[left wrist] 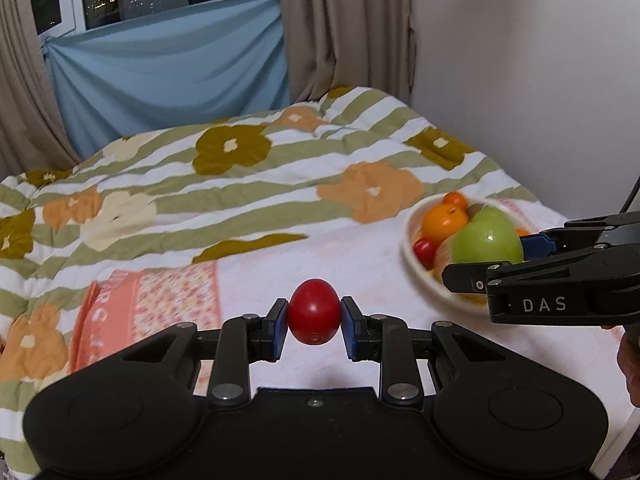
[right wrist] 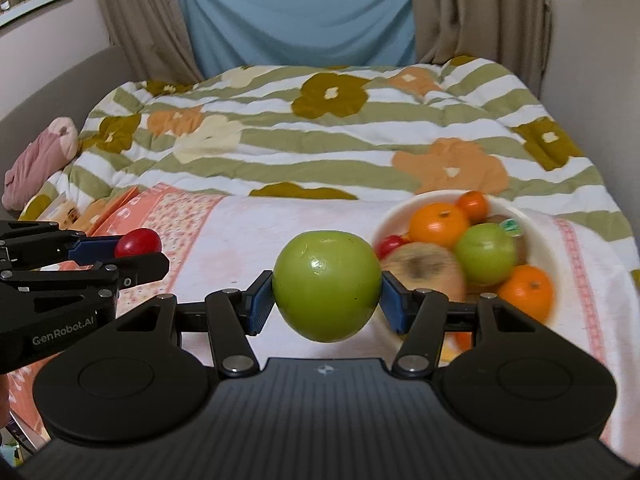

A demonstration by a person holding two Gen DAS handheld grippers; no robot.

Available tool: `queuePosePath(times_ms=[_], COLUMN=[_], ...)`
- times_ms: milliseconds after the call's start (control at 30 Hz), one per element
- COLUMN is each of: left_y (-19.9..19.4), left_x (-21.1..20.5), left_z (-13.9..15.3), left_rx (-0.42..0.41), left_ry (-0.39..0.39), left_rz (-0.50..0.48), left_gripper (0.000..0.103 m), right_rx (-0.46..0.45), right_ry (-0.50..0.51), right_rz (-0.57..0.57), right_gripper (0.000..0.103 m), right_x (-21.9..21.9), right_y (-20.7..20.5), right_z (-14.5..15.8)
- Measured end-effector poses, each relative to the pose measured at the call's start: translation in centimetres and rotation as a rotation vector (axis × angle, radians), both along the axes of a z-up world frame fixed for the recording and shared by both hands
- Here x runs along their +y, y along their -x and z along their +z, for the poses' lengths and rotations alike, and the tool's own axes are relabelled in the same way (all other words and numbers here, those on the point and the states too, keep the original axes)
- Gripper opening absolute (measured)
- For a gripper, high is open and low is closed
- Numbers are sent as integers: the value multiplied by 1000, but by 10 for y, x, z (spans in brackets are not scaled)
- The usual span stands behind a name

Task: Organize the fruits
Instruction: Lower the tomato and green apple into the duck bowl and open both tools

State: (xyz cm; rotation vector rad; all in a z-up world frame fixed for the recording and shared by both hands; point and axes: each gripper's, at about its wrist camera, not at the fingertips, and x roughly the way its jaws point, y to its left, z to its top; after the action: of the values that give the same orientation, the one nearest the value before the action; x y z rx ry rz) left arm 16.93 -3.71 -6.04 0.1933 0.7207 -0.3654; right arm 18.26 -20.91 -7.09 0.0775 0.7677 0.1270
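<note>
My left gripper [left wrist: 314,314] is shut on a small red egg-shaped fruit [left wrist: 314,311] and holds it above the white cloth; it shows from the side in the right wrist view [right wrist: 138,244]. My right gripper [right wrist: 326,286] is shut on a green apple [right wrist: 326,285], held just left of the white bowl [right wrist: 540,232]; the apple also shows in the left wrist view [left wrist: 486,242]. The bowl [left wrist: 412,220] holds oranges [right wrist: 438,222], a second green apple [right wrist: 486,254], a pale reddish apple [right wrist: 424,268] and a small red fruit [right wrist: 390,245].
The bowl sits on a white and pink patterned cloth [right wrist: 240,232] over a flower-striped quilt [right wrist: 320,144] on a bed. A pink bundle [right wrist: 40,156] lies at the bed's left edge. Curtains and a blue sheet [right wrist: 300,12] hang behind; a wall is on the right.
</note>
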Motion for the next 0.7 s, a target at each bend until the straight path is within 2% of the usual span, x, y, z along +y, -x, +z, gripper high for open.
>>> queuePosePath(times_ms=[333, 700], left_y=[4, -2], left_x=[-68, -149], left_z=[9, -10], left_rx=[-17, -4], left_ry=[22, 10], left_rz=[-7, -16], left_gripper=[31, 31], right_rx=[-14, 5], right_ry=[20, 34], right_rz=[-14, 14], right_gripper=[71, 71], right_x=[-78, -152], right_y=[6, -8], right_z=[9, -8])
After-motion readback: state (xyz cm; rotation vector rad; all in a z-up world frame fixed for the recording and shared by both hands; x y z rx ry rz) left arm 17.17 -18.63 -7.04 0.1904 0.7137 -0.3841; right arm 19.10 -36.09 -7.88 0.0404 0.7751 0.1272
